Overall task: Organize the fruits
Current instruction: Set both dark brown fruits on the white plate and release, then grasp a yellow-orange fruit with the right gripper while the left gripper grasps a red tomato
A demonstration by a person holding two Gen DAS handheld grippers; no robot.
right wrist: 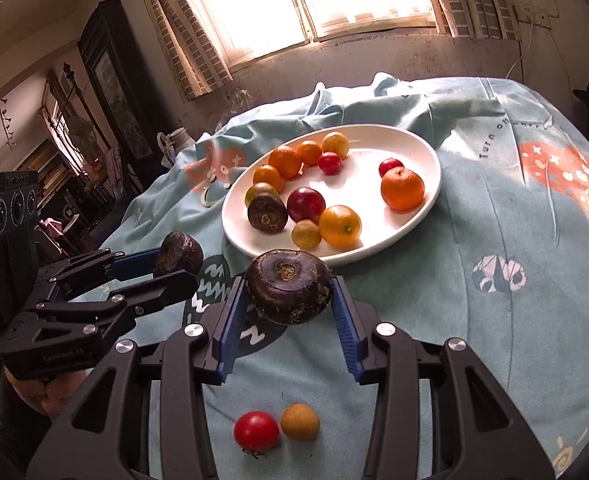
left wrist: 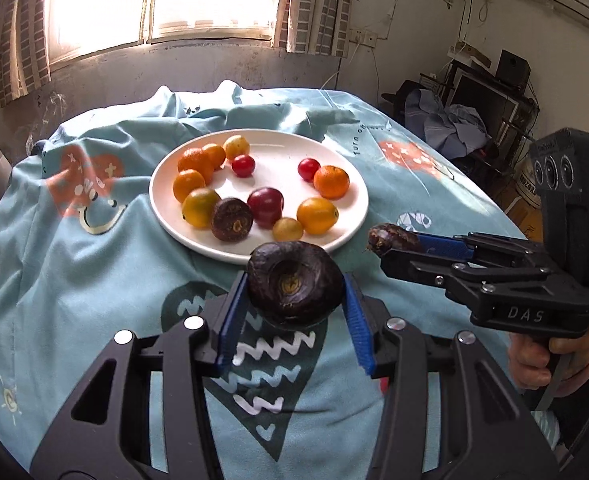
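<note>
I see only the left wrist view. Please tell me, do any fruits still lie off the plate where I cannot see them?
Observer: Yes. A red cherry tomato lies on the blue cloth, beneath the right claw.
Operator: Is it alone there?
Observer: No. A small yellow-brown fruit lies close beside it, on its right.
Operator: Does the right claw hold its dark fruit well?
Observer: The dark water chestnut sits between both blue pads, above the cloth, just short of the white plate.
</note>
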